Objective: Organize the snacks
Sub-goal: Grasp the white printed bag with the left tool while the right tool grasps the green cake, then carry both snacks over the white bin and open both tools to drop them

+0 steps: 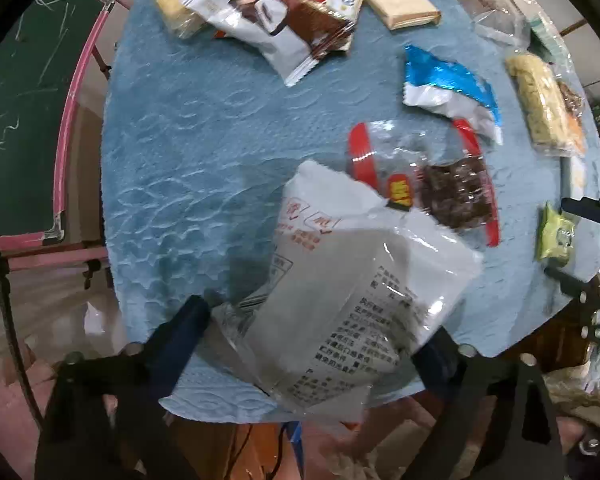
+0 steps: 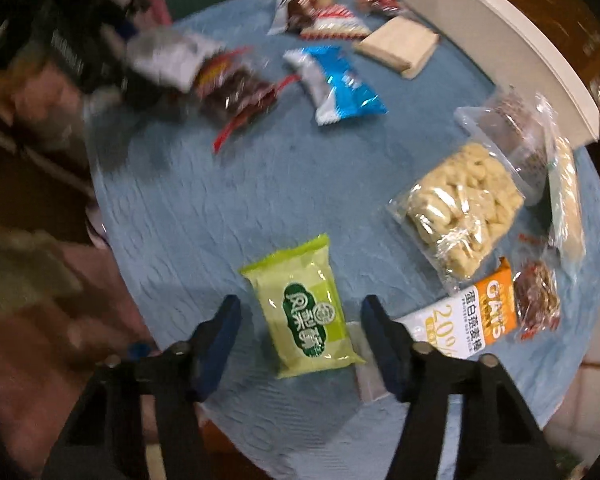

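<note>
While the green foil snack packet is being straddled by the right gripper's parted jaws, a slip off its glossy film is being risked; the left gripper is being clamped on the white plastic pouch

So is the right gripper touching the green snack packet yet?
Apart. The right wrist view shows blue cloth between each jaw of the right gripper and the green snack packet.

Left claw points straight down, blue-padded fingers spread wide, one at 8 o'clock and one at 4 o'clock in its own view; a white packet sits between them, contact unclear. Right claw also points down, fingers part-way apart at 7 and 5 o'clock, flanking a green packet without touching it.
</note>
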